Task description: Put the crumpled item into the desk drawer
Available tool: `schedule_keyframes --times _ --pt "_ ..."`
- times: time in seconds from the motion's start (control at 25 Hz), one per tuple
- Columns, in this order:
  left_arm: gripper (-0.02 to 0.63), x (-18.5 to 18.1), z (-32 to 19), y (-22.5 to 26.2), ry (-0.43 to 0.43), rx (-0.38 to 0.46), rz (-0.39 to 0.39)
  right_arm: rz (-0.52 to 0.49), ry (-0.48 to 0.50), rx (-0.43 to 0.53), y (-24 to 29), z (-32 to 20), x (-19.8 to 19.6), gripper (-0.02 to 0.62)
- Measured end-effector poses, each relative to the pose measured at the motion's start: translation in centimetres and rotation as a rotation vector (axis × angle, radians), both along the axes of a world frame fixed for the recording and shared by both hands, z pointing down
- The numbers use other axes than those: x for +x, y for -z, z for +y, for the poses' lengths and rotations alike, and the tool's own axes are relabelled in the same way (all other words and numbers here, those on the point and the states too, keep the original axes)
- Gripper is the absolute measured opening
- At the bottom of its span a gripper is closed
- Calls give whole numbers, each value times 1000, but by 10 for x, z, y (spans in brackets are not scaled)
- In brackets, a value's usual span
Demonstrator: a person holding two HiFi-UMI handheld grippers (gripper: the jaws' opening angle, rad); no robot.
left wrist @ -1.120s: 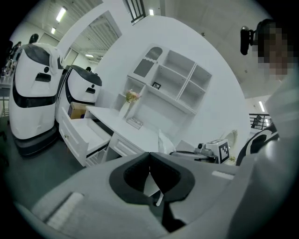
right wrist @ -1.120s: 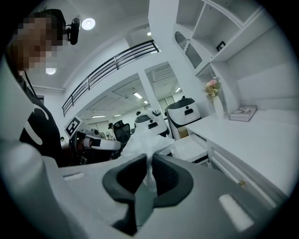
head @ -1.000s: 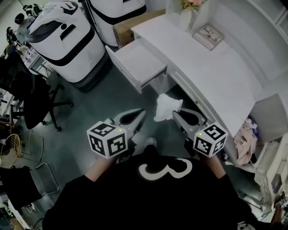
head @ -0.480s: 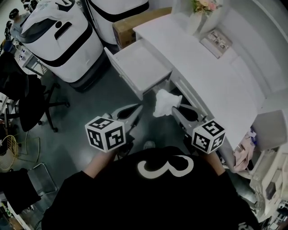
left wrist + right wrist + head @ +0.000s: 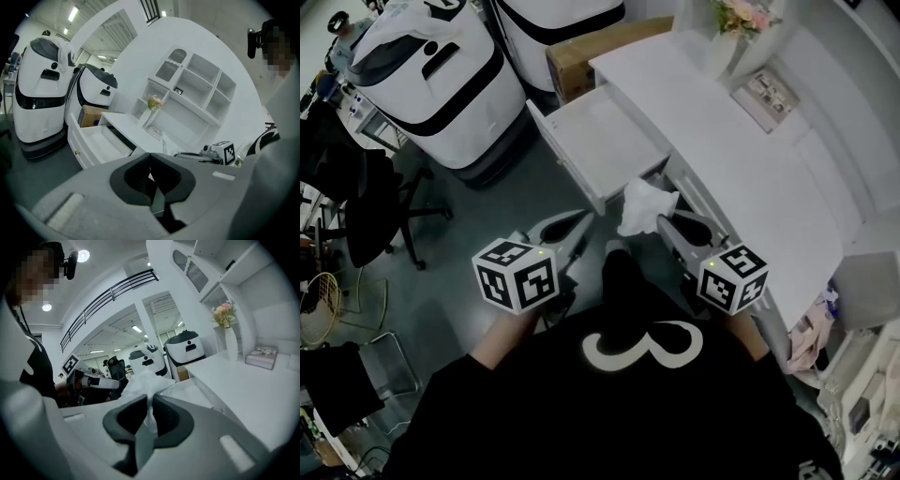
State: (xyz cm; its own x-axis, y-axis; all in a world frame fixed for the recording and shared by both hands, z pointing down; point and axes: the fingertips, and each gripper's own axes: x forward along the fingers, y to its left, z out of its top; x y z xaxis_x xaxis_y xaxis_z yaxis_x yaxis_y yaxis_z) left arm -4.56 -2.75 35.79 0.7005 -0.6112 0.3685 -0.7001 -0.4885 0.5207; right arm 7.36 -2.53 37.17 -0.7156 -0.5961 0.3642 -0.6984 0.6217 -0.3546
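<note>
- the right gripper is clamped on an edge of the white crumpled item, whose bulk juts past the tips, just beside the open drawer, not yet over it.
- the left gripper is closed, empty and probably just kept clear.
- white desk, grey floor, 2 white machines, office chair.

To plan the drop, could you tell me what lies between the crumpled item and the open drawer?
Nothing: the head view shows the crumpled white item near the front corner of the open drawer, only dark floor between.
</note>
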Motion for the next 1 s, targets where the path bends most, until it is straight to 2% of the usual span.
schedule_keyframes --times 0.64,1.0 --pt "11 -14 -143 -32 88 -77 -45 48 89 -77 -41 -168 -22 38" --pt "11 -28 -209 -50 139 -111 -67 103 155 -95 -66 -243 -41 40"
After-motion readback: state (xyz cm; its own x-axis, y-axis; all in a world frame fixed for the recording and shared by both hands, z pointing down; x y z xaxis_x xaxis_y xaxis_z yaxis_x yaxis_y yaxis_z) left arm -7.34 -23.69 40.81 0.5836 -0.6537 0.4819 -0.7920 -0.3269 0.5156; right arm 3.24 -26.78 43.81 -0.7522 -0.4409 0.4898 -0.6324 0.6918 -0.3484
